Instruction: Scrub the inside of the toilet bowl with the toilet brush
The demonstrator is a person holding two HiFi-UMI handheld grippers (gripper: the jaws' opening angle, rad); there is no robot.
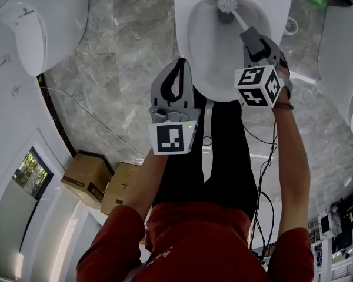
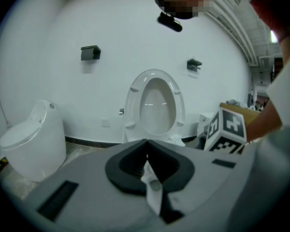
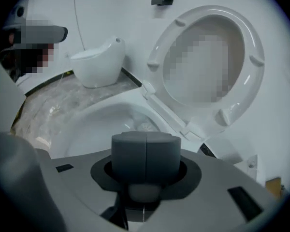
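The white toilet bowl is at the top middle of the head view, with its seat and lid raised. The toilet brush's white head sits deep in the bowl at the far end, and its thin handle slants back to my right gripper. That gripper is shut on the grey handle and hangs over the bowl's right rim. In the right gripper view the brush head shows just past the closed jaws. My left gripper is shut with nothing in it, just outside the bowl's front left rim.
A second white toilet stands at the far left and another white fixture at the right. Two cardboard boxes sit on the marble floor at lower left. Cables trail along the floor. The person's legs stand close before the bowl.
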